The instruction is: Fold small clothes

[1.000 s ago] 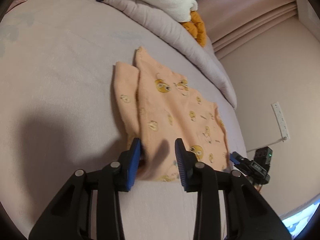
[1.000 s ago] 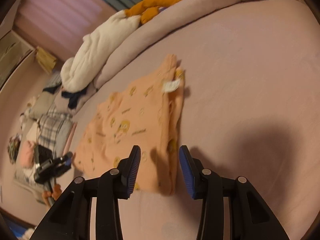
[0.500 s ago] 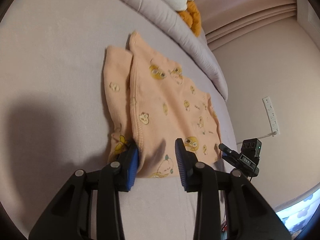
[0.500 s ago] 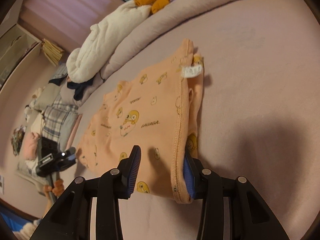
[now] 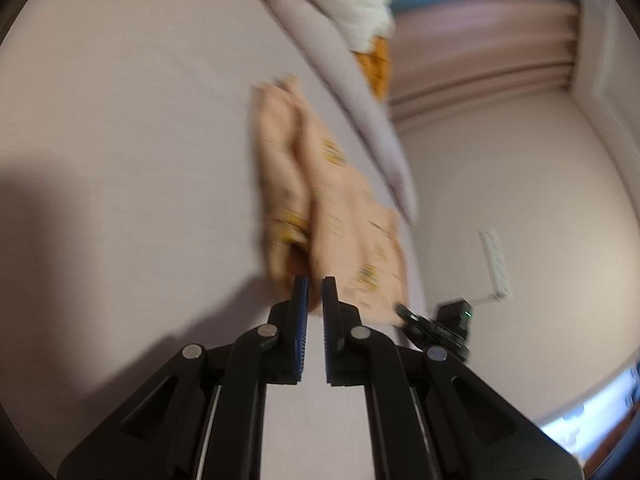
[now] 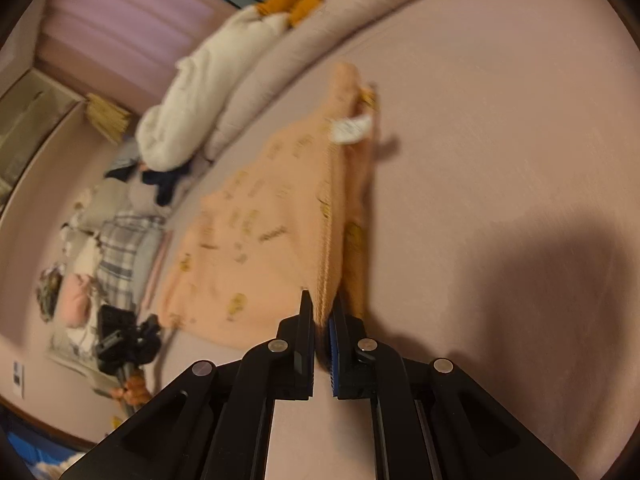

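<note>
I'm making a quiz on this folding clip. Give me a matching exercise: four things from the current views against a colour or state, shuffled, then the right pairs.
Things:
1. garment
2. right gripper
3. blanket
4. label

Colour or state:
A. white, bunched at the bed's far edge
B. shut on the garment's near edge
C. peach with yellow prints
D. small white tab on the garment's far end

Pairs: 1-C, 2-B, 3-A, 4-D

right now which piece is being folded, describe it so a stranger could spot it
On the wide pale pink bed, below the rolled duvet, lies a small peach garment printed with yellow cartoon figures. Unlike the white blanket nearby, both grippers pinch its near edge, and a white label shows.
</note>
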Motion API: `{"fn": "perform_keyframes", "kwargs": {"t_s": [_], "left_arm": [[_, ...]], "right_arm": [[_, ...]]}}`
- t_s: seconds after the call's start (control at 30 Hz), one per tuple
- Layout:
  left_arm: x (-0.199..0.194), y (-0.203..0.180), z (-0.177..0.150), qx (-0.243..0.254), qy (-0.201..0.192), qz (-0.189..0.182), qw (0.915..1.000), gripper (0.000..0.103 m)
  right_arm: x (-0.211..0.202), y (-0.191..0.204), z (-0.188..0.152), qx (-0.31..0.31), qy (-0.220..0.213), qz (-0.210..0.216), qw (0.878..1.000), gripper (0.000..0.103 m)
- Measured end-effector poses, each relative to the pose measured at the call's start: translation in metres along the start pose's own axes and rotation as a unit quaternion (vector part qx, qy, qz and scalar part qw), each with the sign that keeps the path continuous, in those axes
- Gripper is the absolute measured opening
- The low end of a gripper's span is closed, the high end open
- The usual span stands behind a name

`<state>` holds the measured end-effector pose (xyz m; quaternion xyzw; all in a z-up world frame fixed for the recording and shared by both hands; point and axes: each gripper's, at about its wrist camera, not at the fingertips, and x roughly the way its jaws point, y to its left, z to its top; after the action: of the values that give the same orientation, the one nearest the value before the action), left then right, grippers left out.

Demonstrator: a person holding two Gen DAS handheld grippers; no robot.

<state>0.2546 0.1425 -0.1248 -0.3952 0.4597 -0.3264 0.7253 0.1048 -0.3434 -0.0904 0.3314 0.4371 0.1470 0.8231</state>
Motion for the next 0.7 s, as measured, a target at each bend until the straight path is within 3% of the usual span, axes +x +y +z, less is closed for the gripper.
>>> {"fn": "perform_keyframes", "kwargs": {"t_s": [0.13,0.23,0.37,0.5,0.57,0.63,0.7], "left_arm": [[-0.014,-0.004,0.005,-0.003,-0.015,0.048,0.9987,0.004],[-0.019,-0.030,0.006,0.035,-0.022,0.061,0.9973,0.004],[-0.002,-0.065,0.012,0.081,-0.011,0.062,0.9948,0.005],[0.054,-0.094,0.020,0.114,0.031,0.078,0.9899,0.009],[0.081,-0.102,0.017,0.128,0.055,0.099,0.9853,0.009],[0.100,-0.104,0.010,0.148,0.068,0.145,0.9760,0.009],[0.109,-0.096,0.001,0.160,0.079,0.216,0.9601,0.008]], "right_arm": [[-0.011,0.009,0.007,-0.006,-0.025,-0.058,0.998,0.007],[-0.026,0.029,0.007,-0.049,-0.064,-0.104,0.991,0.008],[-0.024,0.054,0.012,-0.098,-0.072,-0.086,0.989,0.008],[0.010,0.074,0.025,-0.134,-0.048,-0.098,0.985,0.008],[0.029,0.082,0.032,-0.149,-0.040,-0.112,0.982,0.008],[0.045,0.089,0.039,-0.161,-0.032,-0.130,0.978,0.008],[0.061,0.095,0.049,-0.176,-0.025,-0.161,0.971,0.008]]}}
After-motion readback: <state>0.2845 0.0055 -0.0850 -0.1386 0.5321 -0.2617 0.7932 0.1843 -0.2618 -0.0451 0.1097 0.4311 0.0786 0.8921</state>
